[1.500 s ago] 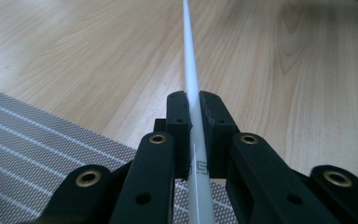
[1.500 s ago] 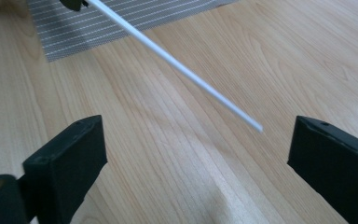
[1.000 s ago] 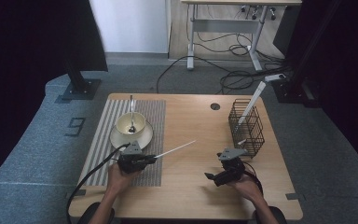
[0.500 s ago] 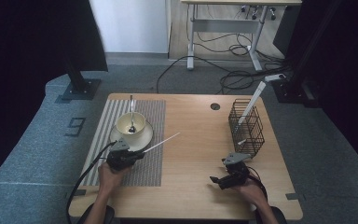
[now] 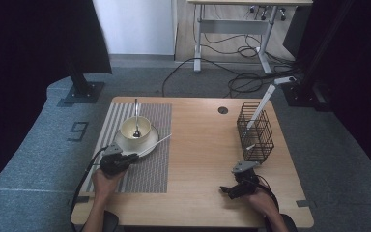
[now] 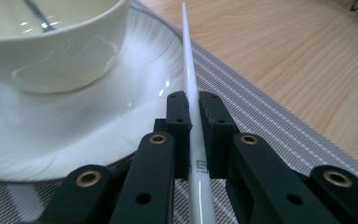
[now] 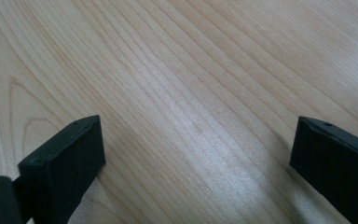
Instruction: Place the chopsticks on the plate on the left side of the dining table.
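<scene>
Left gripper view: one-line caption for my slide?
Left gripper clamps a white chopstick beside the saucer and cup.

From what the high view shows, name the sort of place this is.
Probably a lab or office test space: a wooden table ringed by dark curtains, loose cables on carpet, another desk behind.

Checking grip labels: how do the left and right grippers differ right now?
The left gripper has its jaws shut on a white chopstick; the right gripper stands wide open with nothing between its jaws. The left gripper sits over the striped placemat beside the saucer; the right gripper is over bare wooden table. Both have black jaws and are hand-held.
</scene>
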{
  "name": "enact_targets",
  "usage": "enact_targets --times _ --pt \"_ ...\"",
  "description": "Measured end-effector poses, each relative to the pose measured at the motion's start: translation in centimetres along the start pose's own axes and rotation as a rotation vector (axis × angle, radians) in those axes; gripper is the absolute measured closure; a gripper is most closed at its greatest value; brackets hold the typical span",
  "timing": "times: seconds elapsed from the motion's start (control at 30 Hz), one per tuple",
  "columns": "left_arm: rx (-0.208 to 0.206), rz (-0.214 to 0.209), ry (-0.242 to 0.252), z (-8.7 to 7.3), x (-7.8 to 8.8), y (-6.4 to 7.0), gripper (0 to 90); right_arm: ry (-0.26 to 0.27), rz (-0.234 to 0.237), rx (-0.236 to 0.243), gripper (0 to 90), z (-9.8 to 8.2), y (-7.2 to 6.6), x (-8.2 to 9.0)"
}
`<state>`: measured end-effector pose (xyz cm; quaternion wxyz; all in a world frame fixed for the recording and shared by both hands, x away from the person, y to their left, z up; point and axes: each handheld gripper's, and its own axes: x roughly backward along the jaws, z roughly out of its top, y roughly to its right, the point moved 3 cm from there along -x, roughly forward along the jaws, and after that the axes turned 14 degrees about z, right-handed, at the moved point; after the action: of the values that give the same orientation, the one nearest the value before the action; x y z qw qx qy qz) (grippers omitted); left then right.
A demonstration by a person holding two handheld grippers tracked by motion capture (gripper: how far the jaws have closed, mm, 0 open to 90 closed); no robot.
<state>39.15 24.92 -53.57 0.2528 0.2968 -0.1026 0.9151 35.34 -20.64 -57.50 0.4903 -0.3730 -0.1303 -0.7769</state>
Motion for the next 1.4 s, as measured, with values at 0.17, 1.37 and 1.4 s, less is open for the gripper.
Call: enact_targets --times 0.17,1.37,1.4 --pt "0.022 0.010 -0.012 -0.4 0.0 -0.7 82.9 0.014 0.004 -0.012 0.1 -0.2 0.0 -0.1" --pt "0.088 0.077 -0.034 -1.2 0.2 -2.5 80.1 0.040 0.001 -0.009 0.0 -0.3 0.2 -0.2" --pt "0.088 0.083 -0.032 -1.2 0.2 -2.6 80.0 0.040 0.001 -0.009 0.0 -0.3 0.2 -0.2"
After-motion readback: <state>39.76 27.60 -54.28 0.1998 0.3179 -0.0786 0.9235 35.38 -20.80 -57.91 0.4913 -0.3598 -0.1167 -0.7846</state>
